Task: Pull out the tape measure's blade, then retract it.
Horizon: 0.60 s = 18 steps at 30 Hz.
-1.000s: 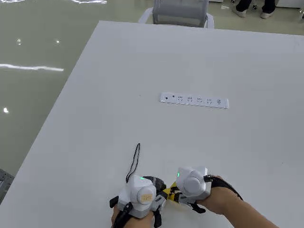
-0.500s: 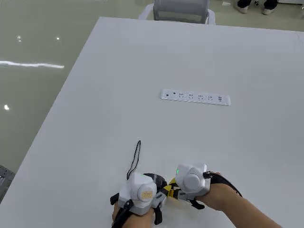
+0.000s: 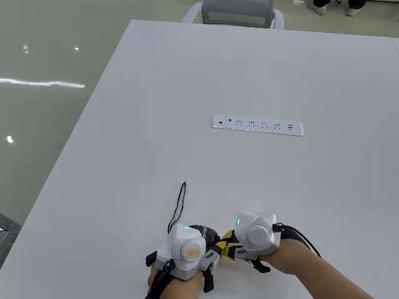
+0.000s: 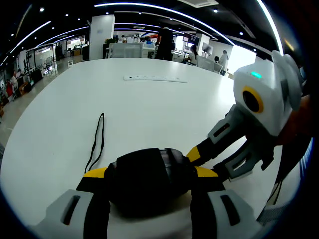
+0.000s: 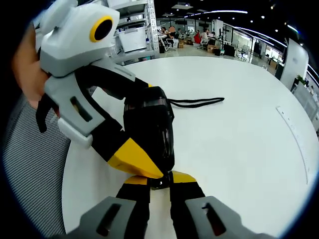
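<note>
Right gripper (image 5: 160, 180) rightward; tape measure (image 4: 147, 177) static.

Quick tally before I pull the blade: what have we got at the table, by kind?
tape measure: 1
power strip: 1
hand-held grippers, left hand-held gripper and right hand-held gripper: 2
Total: 4

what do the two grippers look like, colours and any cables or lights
They match. The left gripper and right gripper have angular white-grey shells, grey jaw arms and black jaws with yellow tips. In the head view each shell carries a green light. A black cable loops behind the right one. The forearm there has no sleeve.
</note>
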Available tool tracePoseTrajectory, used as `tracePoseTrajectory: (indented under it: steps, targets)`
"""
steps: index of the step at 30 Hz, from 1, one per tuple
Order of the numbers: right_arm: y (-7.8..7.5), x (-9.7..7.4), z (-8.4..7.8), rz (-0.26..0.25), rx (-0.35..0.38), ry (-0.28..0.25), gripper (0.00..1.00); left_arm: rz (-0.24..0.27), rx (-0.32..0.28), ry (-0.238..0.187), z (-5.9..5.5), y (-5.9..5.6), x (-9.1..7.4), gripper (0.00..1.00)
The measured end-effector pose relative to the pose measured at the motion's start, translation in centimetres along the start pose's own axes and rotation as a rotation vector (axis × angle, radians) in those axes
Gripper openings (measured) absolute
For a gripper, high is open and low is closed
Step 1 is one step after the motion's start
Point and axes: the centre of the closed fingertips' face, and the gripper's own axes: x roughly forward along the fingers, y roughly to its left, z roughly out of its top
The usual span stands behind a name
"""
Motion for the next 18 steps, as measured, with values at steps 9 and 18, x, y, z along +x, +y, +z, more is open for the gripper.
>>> tracePoseTrajectory:
  steps: [9, 18]
  targets:
    - [0.19, -0.03, 0.11, 0.006, -0.046, -0.003, 0.15, -0.003, 0.009, 0.0, 0.0, 0.0, -0.07, 0.63]
    - [0.26, -0.19, -0.11, 0.005, -0.064, -0.004, 0.16, -0.005, 0.005, -0.001, -0.04, 0.05, 0.03, 0.63]
